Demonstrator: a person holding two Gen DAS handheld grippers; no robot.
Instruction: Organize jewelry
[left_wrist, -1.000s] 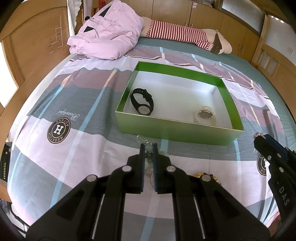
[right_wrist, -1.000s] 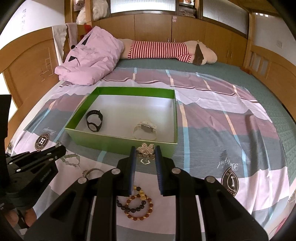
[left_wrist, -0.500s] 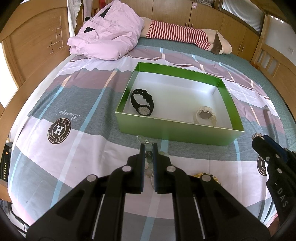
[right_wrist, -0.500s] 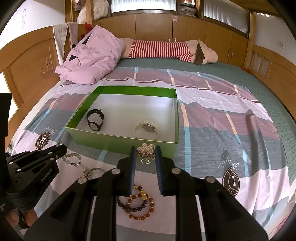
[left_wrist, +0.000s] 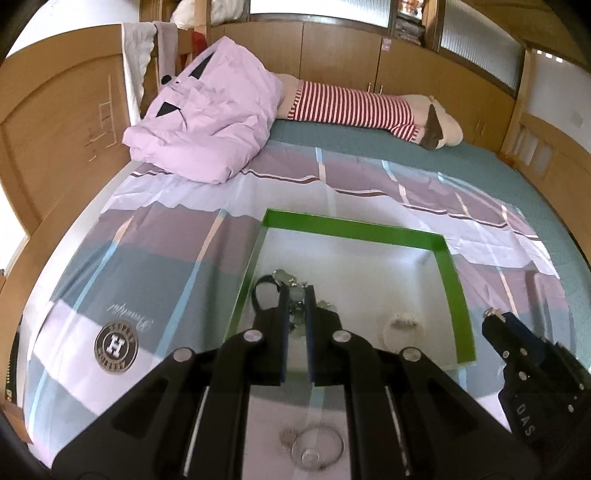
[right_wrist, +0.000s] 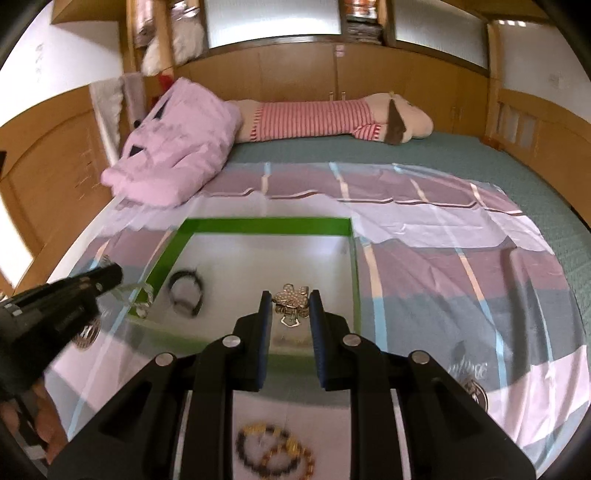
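Both grippers carry jewelry above the green box on the bed.

In the left wrist view, the left gripper (left_wrist: 296, 295) is clenched on a pale beaded bracelet (left_wrist: 295, 303), low centre of frame, over the green box (left_wrist: 354, 229); a black watch (left_wrist: 263, 291) and a white watch (left_wrist: 402, 325) lie inside, and a silver bangle (left_wrist: 317, 447) rests on the bedsheet (left_wrist: 147, 266) at the bottom edge. In the right wrist view, the right gripper (right_wrist: 290, 300) grasps a flower brooch (right_wrist: 291, 297) over the box's near right corner; a brown bead bracelet (right_wrist: 275, 451) lies at lower centre.
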